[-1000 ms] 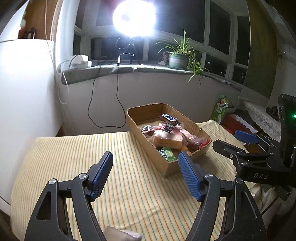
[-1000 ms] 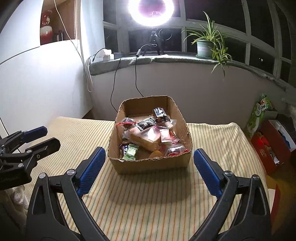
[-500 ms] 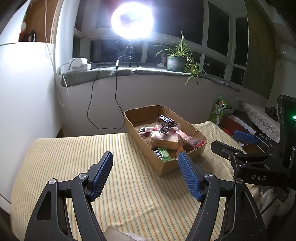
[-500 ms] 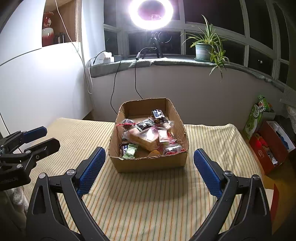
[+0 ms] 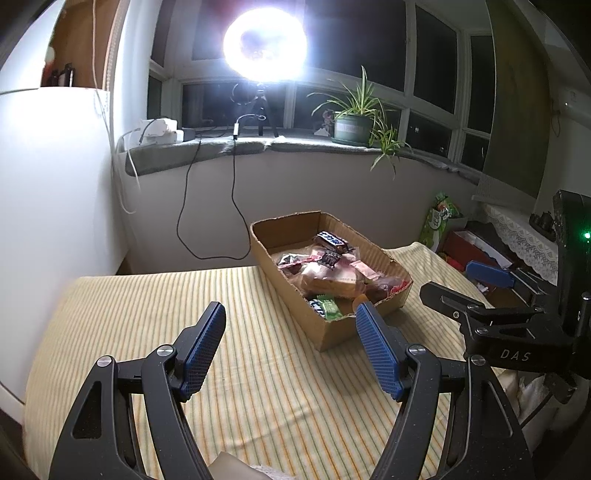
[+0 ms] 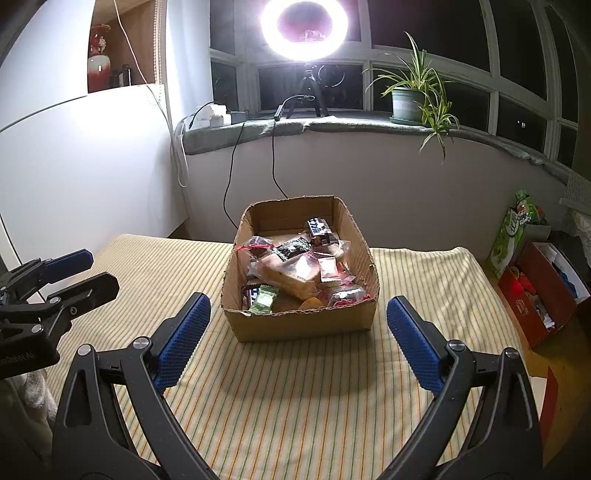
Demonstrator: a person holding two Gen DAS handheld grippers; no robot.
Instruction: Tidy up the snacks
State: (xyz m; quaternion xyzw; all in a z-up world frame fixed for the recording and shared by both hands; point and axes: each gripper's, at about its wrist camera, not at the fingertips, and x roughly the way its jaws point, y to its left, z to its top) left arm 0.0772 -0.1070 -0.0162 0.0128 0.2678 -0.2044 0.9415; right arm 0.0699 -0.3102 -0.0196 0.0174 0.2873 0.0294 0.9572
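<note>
A cardboard box (image 6: 303,325) stands on the striped tablecloth (image 6: 295,398), filled with several wrapped snacks: a bagged slice of bread (image 6: 291,273), a green packet (image 6: 265,298) and a dark candy bar (image 6: 318,226). In the left wrist view the same box (image 5: 295,306) lies ahead and to the right. My left gripper (image 5: 290,347) hovers open over the cloth with nothing between its blue pads. My right gripper (image 6: 297,339) is open too, just short of the box's near wall, holding nothing. Each gripper shows at the edge of the other's view.
A ring light (image 6: 304,27) on a tripod and a potted plant (image 6: 408,103) stand on the windowsill behind. Cables (image 6: 231,177) hang down the wall. A white panel (image 5: 48,184) borders the table's left. Red boxes (image 6: 539,291) and a green bag (image 6: 513,229) sit on the floor to the right.
The box sits slightly lower and nearer the middle of both views than one second ago; both grippers stay open and empty.
</note>
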